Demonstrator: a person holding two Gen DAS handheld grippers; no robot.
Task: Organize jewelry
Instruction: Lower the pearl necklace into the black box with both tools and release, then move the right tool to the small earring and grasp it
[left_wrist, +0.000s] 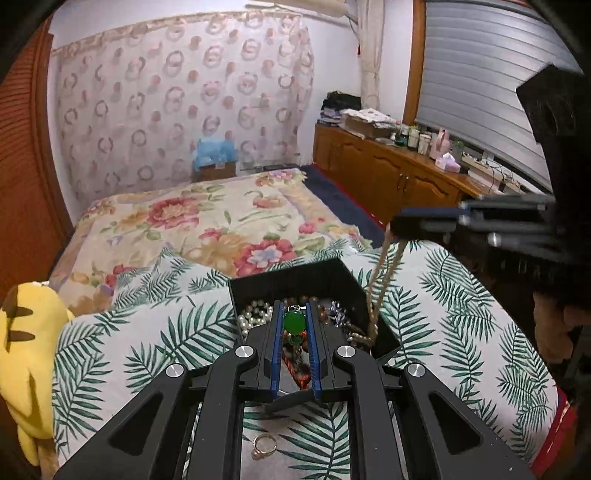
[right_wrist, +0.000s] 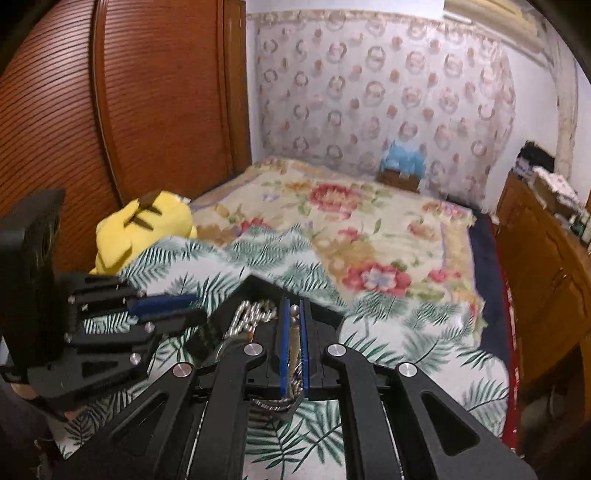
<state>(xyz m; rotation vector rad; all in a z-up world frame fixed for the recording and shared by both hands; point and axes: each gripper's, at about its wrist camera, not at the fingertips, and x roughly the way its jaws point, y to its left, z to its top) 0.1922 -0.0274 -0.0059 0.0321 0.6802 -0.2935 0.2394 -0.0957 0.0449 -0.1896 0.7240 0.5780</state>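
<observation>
We count two black two-finger grippers with blue pads: left gripper (left_wrist: 294, 310), right gripper (right_wrist: 294, 308). One open black square box (left_wrist: 295, 278). One round green bead pendant (left_wrist: 294, 322). One white pearl strand (left_wrist: 255, 314). One tan beaded necklace (left_wrist: 384, 273). One gold ring (left_wrist: 264, 445) on palm-leaf cloth. One yellow plush toy (left_wrist: 26, 354).
</observation>
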